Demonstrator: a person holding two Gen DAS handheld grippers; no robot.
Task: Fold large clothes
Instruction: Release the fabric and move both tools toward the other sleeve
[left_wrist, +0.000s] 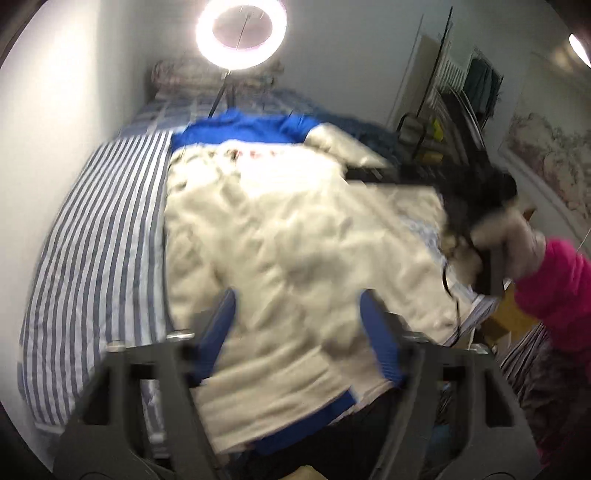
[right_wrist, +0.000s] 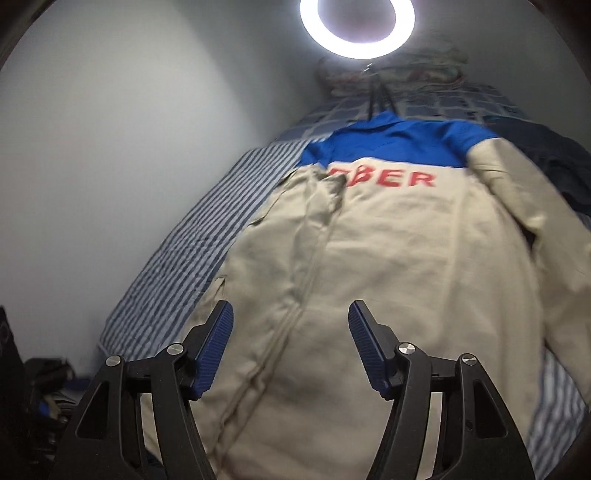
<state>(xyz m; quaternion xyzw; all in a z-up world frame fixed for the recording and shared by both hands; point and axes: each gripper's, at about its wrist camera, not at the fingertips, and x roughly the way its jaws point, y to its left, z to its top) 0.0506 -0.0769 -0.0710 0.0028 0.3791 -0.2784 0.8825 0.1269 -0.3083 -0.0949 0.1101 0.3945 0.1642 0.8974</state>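
A large beige jacket (right_wrist: 388, 258) with a blue yoke and collar and red letters lies spread flat, back up, on a bed; it also shows in the left wrist view (left_wrist: 280, 236). Its left sleeve is folded over the body, and the other sleeve (right_wrist: 524, 199) lies along the right side. My left gripper (left_wrist: 297, 299) is open and empty above the jacket's lower part, near the blue hem band (left_wrist: 325, 417). My right gripper (right_wrist: 291, 308) is open and empty above the lower middle of the jacket. The right gripper also shows in the left wrist view (left_wrist: 476, 206), blurred, held by a hand.
The bed has a blue-and-white striped sheet (left_wrist: 96, 236) against a white wall (right_wrist: 110, 147). A ring light (left_wrist: 242, 31) on a tripod stands at the head of the bed by pillows. A dark blanket (right_wrist: 546, 162) lies at the right. A clothes rack (left_wrist: 472, 85) stands beyond.
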